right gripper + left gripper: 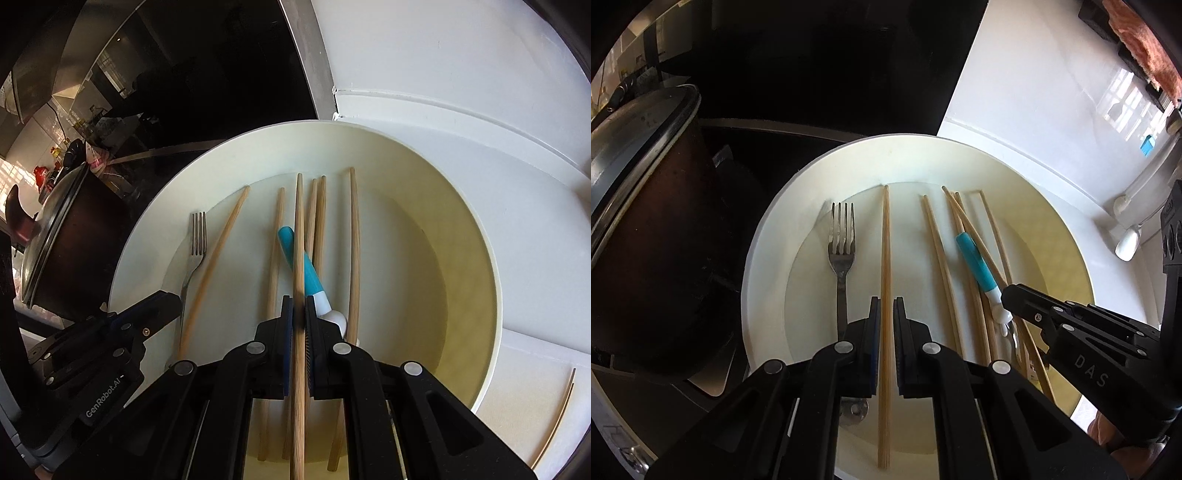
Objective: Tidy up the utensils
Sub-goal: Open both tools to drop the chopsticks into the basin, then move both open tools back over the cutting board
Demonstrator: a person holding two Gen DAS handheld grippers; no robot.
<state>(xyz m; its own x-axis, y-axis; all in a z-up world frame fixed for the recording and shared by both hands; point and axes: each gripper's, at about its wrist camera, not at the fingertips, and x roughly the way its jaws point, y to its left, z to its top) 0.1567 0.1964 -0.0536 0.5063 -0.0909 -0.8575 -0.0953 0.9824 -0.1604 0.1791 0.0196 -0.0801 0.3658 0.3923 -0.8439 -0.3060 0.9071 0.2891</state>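
Note:
A cream plate (849, 162) (424, 166) holds a metal fork (843, 243) (195, 243), several wooden chopsticks (940, 243) (354, 236) and a teal-handled utensil (977, 264) (312, 275). My left gripper (885, 306) straddles one chopstick (885, 240) with small gaps on both sides. My right gripper (298, 306) is shut on another chopstick (299, 229) that lies over the teal handle. The right gripper also shows in the left wrist view (1015, 295), and the left one in the right wrist view (162, 306).
A dark pot with a glass lid (646, 177) (55, 236) stands left of the plate on a dark stovetop. A white counter (1034, 110) (461, 74) lies to the right. A thin chopstick pair (557, 410) lies on the counter at the right.

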